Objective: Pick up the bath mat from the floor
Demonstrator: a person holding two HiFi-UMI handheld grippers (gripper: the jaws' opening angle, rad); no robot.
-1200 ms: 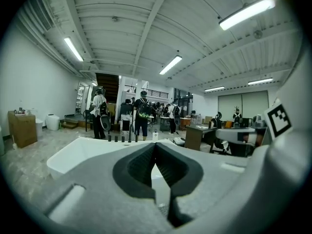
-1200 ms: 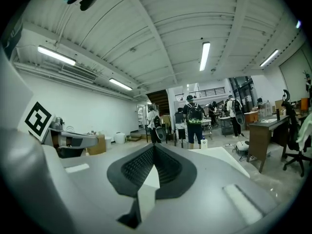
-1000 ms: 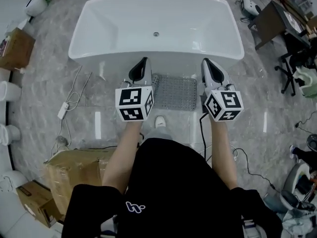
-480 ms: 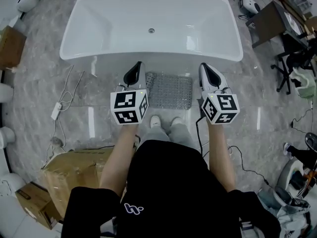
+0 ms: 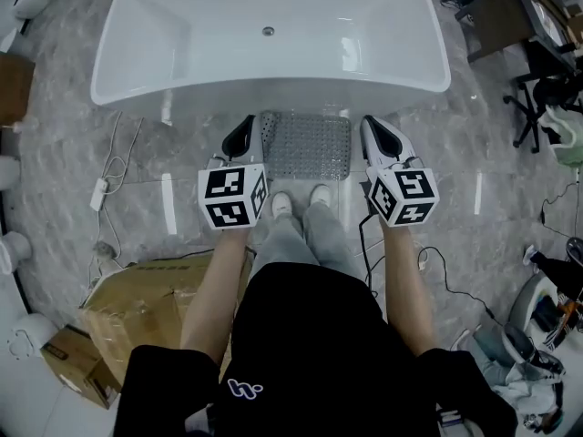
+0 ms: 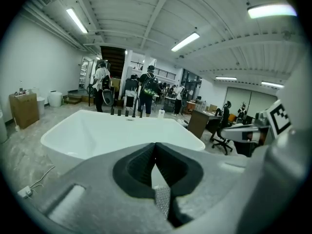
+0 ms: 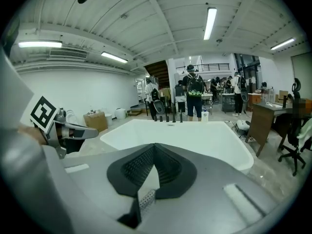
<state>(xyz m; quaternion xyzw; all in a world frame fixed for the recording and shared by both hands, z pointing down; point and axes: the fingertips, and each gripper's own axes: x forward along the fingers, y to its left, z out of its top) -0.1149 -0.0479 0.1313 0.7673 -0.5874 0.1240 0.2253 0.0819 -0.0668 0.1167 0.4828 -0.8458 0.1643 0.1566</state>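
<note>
The marble floor (image 5: pixel 64 153) bears a bathtub (image 5: pixel 273 85), a bath mat (image 5: pixel 310 144) and a cardboard box (image 5: pixel 146 299).

Both arms reach forward — left gripper (image 5: pixel 242 133) and right gripper (image 5: pixel 373 133) side by side, tilted down — jaws together.

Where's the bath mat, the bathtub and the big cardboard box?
bath mat (image 5: pixel 308 146), head view, middle of its bumpy top.
bathtub (image 5: pixel 319 25), head view, bare basin floor.
cardboard box (image 5: pixel 137 303), head view, its top face.
</note>
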